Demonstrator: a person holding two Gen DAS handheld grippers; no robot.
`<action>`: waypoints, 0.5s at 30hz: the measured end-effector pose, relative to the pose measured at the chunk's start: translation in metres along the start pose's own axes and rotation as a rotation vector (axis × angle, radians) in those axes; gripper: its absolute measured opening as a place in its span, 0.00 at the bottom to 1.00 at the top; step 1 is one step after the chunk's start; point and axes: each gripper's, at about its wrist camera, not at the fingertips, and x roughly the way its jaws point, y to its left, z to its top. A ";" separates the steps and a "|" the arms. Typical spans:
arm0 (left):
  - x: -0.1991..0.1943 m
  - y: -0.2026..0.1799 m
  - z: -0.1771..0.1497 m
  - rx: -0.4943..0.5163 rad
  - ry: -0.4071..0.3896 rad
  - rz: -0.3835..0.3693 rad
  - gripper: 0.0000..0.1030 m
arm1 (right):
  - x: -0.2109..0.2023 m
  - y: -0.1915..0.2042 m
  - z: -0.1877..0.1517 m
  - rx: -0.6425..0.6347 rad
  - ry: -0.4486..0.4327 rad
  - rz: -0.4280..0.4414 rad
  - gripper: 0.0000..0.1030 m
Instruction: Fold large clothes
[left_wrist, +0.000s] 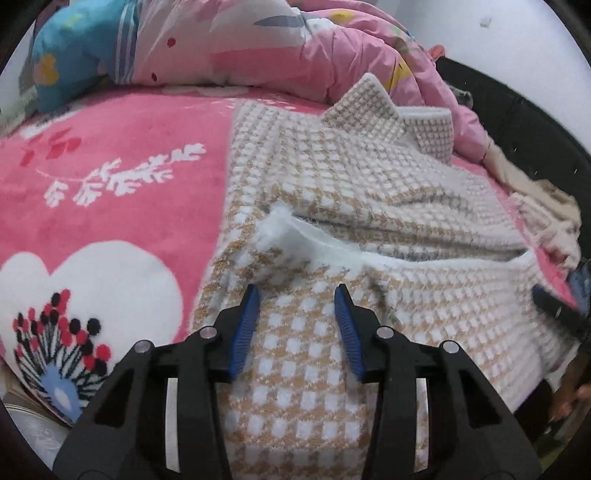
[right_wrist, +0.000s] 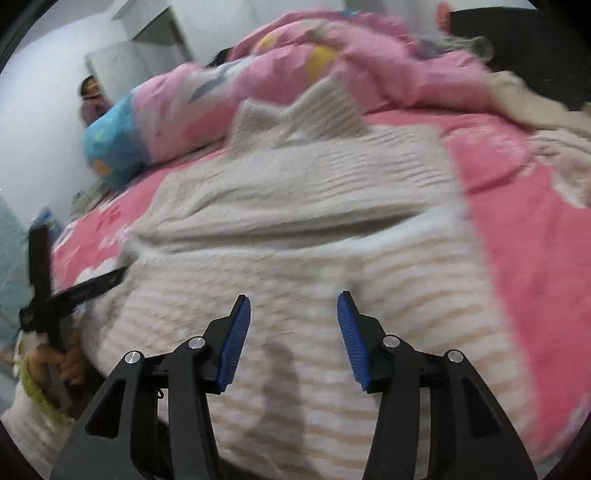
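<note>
A large beige-and-white checked knit garment (left_wrist: 369, 184) lies spread on the pink bed blanket (left_wrist: 110, 177), collar at the far end, its lower part folded up over the body. My left gripper (left_wrist: 297, 291) is open and empty just above its near-left part. My right gripper (right_wrist: 293, 299) is open and empty above the garment's (right_wrist: 314, 206) near part; that view is blurred. The right gripper's tip (left_wrist: 554, 306) shows at the garment's right edge in the left wrist view. The left gripper (right_wrist: 74, 291) shows at its left edge in the right wrist view.
A pink patterned duvet (left_wrist: 258, 48) and a blue pillow (left_wrist: 66, 62) are bunched at the bed's far end. A cream garment (right_wrist: 546, 122) lies heaped at the far right. White furniture (right_wrist: 140, 40) stands beyond the bed. The bed edge is near me.
</note>
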 end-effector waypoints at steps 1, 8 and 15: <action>0.000 0.000 0.000 0.001 -0.002 0.005 0.40 | 0.010 -0.009 0.002 0.017 0.028 -0.023 0.45; -0.002 0.007 0.003 -0.035 -0.005 -0.019 0.40 | -0.005 -0.001 0.003 -0.045 0.005 -0.105 0.42; -0.002 0.012 0.001 -0.064 -0.019 -0.053 0.40 | 0.020 -0.042 0.003 0.023 0.049 -0.116 0.41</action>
